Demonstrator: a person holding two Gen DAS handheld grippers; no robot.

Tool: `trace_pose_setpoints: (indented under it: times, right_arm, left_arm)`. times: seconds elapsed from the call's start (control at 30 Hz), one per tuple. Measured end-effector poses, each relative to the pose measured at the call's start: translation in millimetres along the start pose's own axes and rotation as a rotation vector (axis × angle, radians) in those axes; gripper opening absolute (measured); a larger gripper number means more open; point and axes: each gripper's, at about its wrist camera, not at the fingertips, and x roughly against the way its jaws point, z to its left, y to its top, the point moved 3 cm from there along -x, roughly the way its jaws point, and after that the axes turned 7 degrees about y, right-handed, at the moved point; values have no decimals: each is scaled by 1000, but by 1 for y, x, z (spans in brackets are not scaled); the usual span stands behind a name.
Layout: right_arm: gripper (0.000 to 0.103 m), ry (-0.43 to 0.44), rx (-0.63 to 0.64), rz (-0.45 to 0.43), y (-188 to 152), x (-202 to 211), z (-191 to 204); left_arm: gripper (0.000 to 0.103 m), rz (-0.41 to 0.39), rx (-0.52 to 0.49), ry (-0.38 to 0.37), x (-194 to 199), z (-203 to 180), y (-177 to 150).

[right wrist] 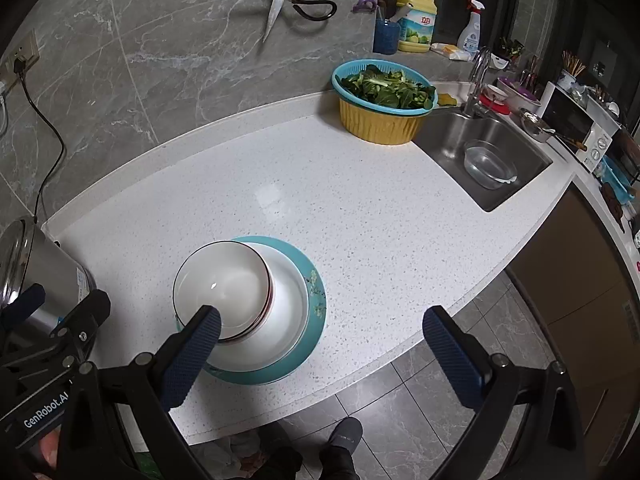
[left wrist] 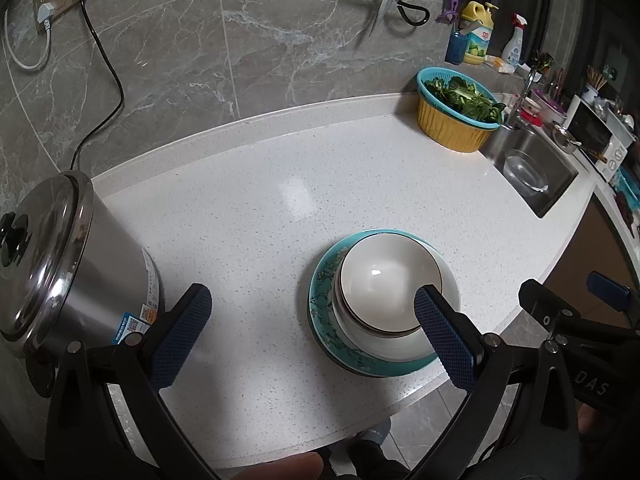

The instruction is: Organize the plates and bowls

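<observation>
White desk (left wrist: 260, 200): speckled stone, carrying the stack near its front edge.
Stack: teal plate (left wrist: 320, 284) at the bottom, white plate (right wrist: 288, 300) on it, dark-rimmed bowls (left wrist: 380, 280) on top (they sit off-centre).
Left gripper (left wrist: 312, 332): fingers spread wide, holding nothing.
Right gripper (right wrist: 320, 348): fingers spread, empty.
Steel pot (left wrist: 60, 260): left of the stack.

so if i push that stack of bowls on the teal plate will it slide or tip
The stack of bowls sits off-centre on the teal plate, so a push up high would probably shift or tilt it. The glossy glaze looks slippery. It is likely ceramic, so heavy and chippable.
</observation>
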Motion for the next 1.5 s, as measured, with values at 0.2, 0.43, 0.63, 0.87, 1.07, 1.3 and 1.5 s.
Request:
trace_pose_setpoints:
  times: [0.2,0.43,0.63,0.87,1.07,1.3,1.5]
  right_arm:
    - [103,-5,-8,-4,1,2,-3]
    - [103,-10,-18,-7,0,4,-6]
    - [103,-9,-21,-6,0,3,-7]
    - [103,-9,-23,-7,0,4,-9]
    - [103,-9,-22,-7,0,4,-10]
    - [103,-8,-22,-7,0,4,-10]
    - [103,-9,-22,-6,0,3,-10]
  left_arm:
    - [103,0,-6,-6,-1,-3,1]
    - [103,4,-11,-9,-3,-5,4]
    - [103,6,-12,-8,-4,-6,4]
    - [103,4,-15,-11,-4,-8,4]
    - [103,8,-21,-17,-5,-10,5]
    - [103,10,-22,-18,-6,-11,6]
    - [103,13,-22,-16,-7,-11,6]
